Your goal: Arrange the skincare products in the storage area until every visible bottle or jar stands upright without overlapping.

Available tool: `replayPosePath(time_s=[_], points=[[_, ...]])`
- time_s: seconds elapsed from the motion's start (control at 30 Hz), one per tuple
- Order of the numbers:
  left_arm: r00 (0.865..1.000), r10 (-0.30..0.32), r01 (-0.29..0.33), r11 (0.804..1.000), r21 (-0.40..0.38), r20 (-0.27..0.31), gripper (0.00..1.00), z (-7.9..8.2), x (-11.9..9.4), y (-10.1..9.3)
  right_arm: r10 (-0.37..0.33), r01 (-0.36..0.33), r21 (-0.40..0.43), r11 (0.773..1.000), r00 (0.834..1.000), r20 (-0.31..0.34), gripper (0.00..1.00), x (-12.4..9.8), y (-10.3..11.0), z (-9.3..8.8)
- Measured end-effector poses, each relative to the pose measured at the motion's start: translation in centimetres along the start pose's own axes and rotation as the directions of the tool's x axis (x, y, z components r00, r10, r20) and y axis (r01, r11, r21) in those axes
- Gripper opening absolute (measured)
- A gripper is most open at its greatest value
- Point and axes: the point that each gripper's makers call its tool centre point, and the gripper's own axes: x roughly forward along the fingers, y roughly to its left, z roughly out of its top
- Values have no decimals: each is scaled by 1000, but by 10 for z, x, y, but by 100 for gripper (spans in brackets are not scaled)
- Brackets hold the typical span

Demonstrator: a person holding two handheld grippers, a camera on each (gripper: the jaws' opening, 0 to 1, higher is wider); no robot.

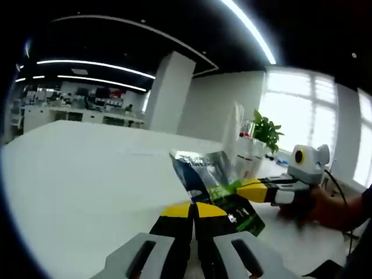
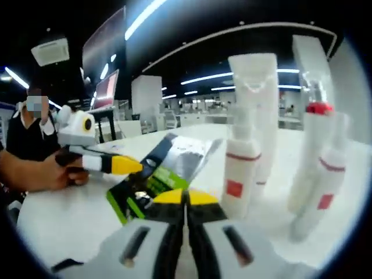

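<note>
A broad white table (image 1: pixel 87 174) spreads across the left gripper view, with a potted plant (image 1: pixel 266 132) at upper right. White bottles (image 2: pixel 243 174) with red labels stand upright right of centre in the right gripper view. Mid-frame, a blue-green sachet (image 2: pixel 165 174) slants up to the right, pinched between the closed left gripper (image 1: pixel 193 210) and closed right gripper (image 2: pixel 186 197)

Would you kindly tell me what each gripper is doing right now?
Left gripper: shut on the sachet.
Right gripper: shut on the same sachet.
</note>
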Motion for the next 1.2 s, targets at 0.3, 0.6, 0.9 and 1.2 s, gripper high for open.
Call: replayPosePath(time_s=[0.3,0.6,0.9,1.2], points=[[999,29,-27,998,50,-31,0,-6,4,-1,-30,27,-95,995,999,-30,0,11,-7,-4],[996,67,-59,992,116,-67,0,-14,6,-1,-68,50,-222,974,995,-72,0,22,-12,-8],[987,113,-90,977,191,-111,1,-23,7,3,-101,55,-341,938,988,-120,1,25,-10,-16],[979,155,-118,961,250,-132,2,-25,10,13,-146,77,-442,894,981,-124,3,21,-6,-17]])
